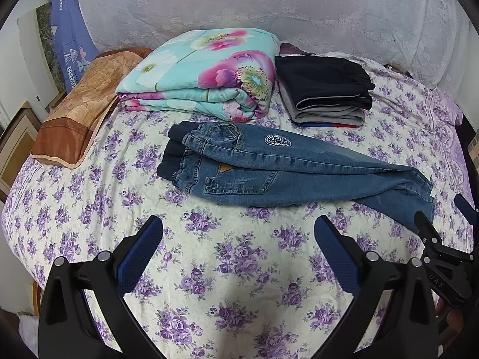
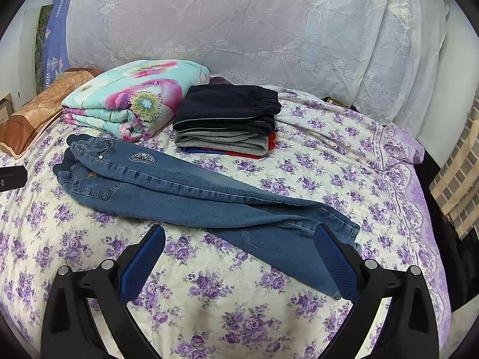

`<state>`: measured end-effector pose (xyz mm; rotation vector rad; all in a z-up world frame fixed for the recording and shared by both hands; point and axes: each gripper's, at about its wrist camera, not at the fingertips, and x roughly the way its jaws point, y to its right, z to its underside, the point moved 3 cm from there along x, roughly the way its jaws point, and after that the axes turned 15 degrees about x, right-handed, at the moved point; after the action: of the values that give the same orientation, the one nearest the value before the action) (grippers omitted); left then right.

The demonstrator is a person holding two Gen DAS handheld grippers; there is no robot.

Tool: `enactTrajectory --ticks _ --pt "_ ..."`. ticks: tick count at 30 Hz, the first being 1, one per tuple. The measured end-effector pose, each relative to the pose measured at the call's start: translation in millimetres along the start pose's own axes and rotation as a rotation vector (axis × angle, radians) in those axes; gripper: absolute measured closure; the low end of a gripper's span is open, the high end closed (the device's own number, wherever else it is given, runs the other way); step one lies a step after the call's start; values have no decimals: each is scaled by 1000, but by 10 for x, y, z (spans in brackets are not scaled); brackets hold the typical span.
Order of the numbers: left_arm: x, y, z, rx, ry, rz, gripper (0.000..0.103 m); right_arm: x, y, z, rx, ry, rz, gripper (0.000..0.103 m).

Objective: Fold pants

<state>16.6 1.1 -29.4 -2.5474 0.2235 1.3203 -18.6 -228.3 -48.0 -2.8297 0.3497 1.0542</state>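
- The blue denim pants [image 1: 284, 167] lie mid-bed, legs stacked, waistband left, cuffs near right.
- Right gripper [image 2: 239, 257], jaws spread wide and empty, hangs over the cuffs; left gripper [image 1: 238, 248] likewise wide, over bare purple-flowered bedspread [image 1: 209, 269].
- Judged step: lengthwise fold done; next, pinch cuffs and carry them toward the waistband.

a bed [image 1: 227, 269] in purple-flowered sheets stands under a white lace curtain [image 2: 239, 24], by a white wall [image 1: 18, 68].

Both wrist cameras look forward and down across the bed [image 1: 89, 209] from its near edge — the left one toward the waistband of the jeans [image 1: 269, 164], the right one closer over the cuffs — sharing jeans, folded quilt [image 2: 128, 101] and clothes stack [image 2: 227, 122].
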Motion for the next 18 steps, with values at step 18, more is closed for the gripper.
enactTrajectory --ticks 18 --pt "20 -20 -80 -5 -10 9 4 15 -23 -64 -6 2 -2 3"
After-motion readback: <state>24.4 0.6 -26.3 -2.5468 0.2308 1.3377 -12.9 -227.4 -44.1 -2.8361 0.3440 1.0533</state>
